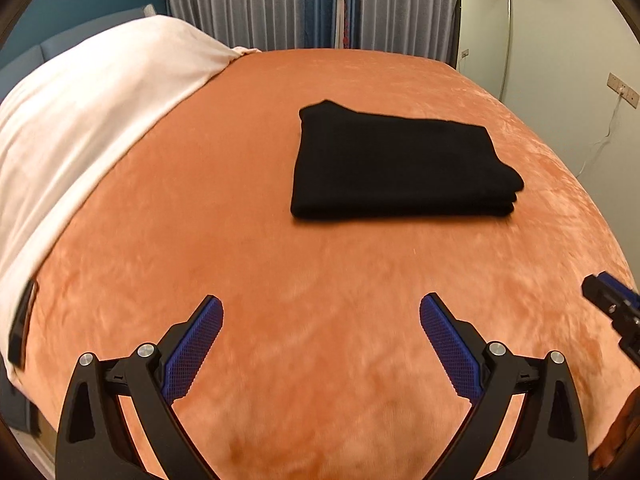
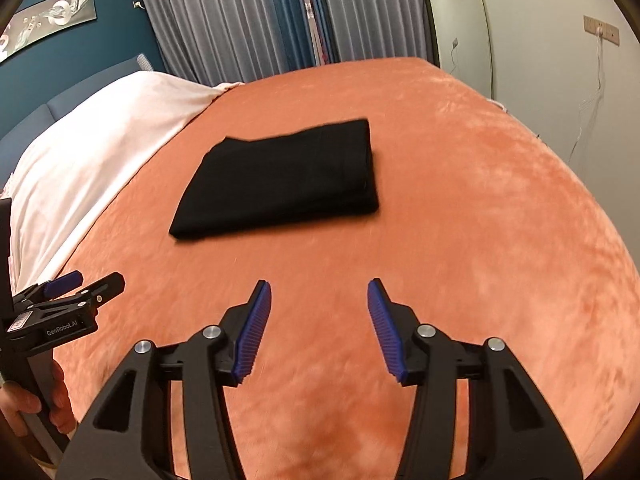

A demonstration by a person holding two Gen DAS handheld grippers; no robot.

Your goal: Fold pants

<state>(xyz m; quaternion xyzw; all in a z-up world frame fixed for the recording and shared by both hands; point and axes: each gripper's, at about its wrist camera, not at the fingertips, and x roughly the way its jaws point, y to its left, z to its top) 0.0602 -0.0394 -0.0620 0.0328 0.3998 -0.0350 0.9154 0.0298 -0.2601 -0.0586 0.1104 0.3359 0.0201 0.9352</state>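
1. In the left wrist view, the black folded fabric pants (image 1: 400,164) lie in the upper middle of the frame, right of centre, well apart from our fingers at the bottom edge. In the right wrist view the same bundle (image 2: 280,180) sits upper centre, left of the midline.
2. Their long axis runs roughly left to right across both frames, slightly tilted in the right wrist view; neither hand looks clearly nearer.
3. The pants look like a compact rectangle of stacked layers, edges mostly even, one corner bulging a little at the right in the left wrist view. We judge the folding essentially done.
4. Our left gripper (image 1: 320,320) stands wide open, holding nothing, above bare cover.
5. Our right gripper (image 2: 319,296) is parted too, nothing between its blue ribbed pads (image 2: 254,332).
6. Underneath spreads the orange plush bed cover (image 1: 240,260); a cream blanket (image 1: 80,120) lies at upper left, grey pleated curtains (image 1: 256,4) behind.
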